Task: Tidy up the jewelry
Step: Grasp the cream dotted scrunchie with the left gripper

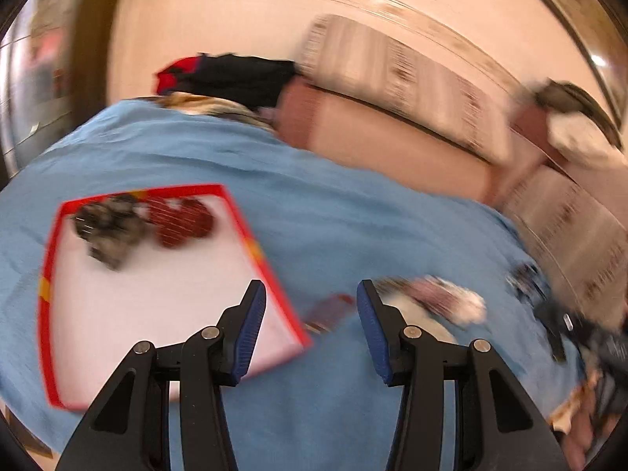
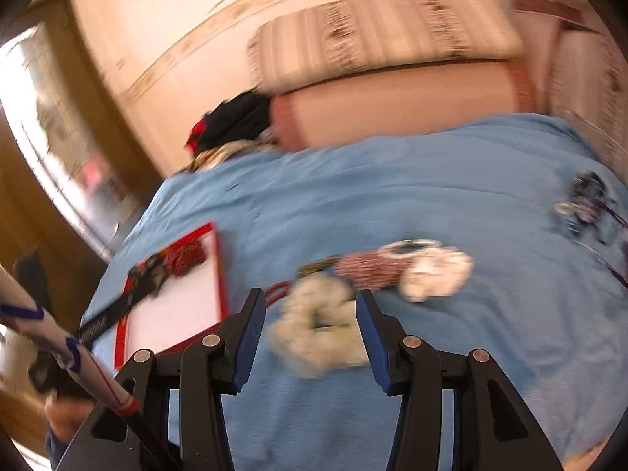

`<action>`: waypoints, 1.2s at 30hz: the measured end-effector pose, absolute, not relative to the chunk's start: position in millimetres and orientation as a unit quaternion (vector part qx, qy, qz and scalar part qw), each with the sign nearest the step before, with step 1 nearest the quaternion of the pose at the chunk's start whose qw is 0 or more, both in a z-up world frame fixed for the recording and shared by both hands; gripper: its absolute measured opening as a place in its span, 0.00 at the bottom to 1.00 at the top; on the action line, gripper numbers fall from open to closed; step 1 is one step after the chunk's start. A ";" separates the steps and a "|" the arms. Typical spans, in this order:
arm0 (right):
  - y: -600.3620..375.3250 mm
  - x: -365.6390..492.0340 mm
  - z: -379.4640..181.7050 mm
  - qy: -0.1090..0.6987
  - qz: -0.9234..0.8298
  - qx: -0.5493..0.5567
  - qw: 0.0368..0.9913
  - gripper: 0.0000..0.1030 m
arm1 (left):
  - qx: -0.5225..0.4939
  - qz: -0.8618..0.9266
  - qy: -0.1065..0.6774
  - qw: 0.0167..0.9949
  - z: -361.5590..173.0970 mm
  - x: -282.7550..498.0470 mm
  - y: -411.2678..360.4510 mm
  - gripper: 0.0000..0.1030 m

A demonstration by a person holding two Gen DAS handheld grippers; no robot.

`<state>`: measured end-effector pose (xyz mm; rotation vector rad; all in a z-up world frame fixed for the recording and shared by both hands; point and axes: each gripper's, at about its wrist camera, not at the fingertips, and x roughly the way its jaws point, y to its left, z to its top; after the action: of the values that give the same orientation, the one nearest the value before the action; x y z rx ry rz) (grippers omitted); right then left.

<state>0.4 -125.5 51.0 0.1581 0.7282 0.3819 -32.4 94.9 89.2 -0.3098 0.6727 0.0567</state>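
Note:
A white tray with a red rim [image 1: 251, 243] lies on the blue cloth and holds a dark beaded piece [image 1: 108, 227] and a red piece [image 1: 182, 221]. My left gripper [image 1: 310, 294] is open and empty, above the tray's near right corner. In the right wrist view the tray [image 2: 221, 271] is at the left. My right gripper [image 2: 310, 300] is open, with a cream fluffy piece [image 2: 318, 329] on the cloth between its fingers. A red and white piece [image 2: 373, 267] and a white piece [image 2: 435, 271] lie just beyond. Both views are blurred.
The blue cloth [image 1: 353, 216] covers a bed. Striped and pink pillows [image 1: 384, 133] lie behind it. A dark jewelry cluster [image 2: 588, 204] sits at the far right. Dark and red clothes [image 1: 227, 78] lie at the back. The left gripper's arm [image 2: 70, 337] crosses the lower left.

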 end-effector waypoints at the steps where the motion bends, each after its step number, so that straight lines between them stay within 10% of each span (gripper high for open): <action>1: -138.5 0.3 52.6 0.348 0.177 0.089 0.916 0.50 | -0.150 0.015 0.334 0.930 88.8 -33.5 83.9 0.46; 23: -252.9 64.3 -13.5 0.392 0.154 0.260 0.869 0.50 | -0.105 -0.022 0.469 0.877 -19.4 66.1 -0.6 0.45; 25: -247.8 65.6 -14.5 0.393 0.152 0.255 0.870 0.50 | -0.097 -0.035 0.466 0.879 -26.7 68.4 -7.7 0.17; 36: -236.2 94.8 -29.9 0.419 0.110 0.247 0.867 0.50 | -0.076 -0.061 0.348 0.932 17.4 41.9 -0.4 0.10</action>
<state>94.8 -236.2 -29.9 0.5162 0.8764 0.2293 41.9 -0.4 17.4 -0.1560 0.7127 -0.1256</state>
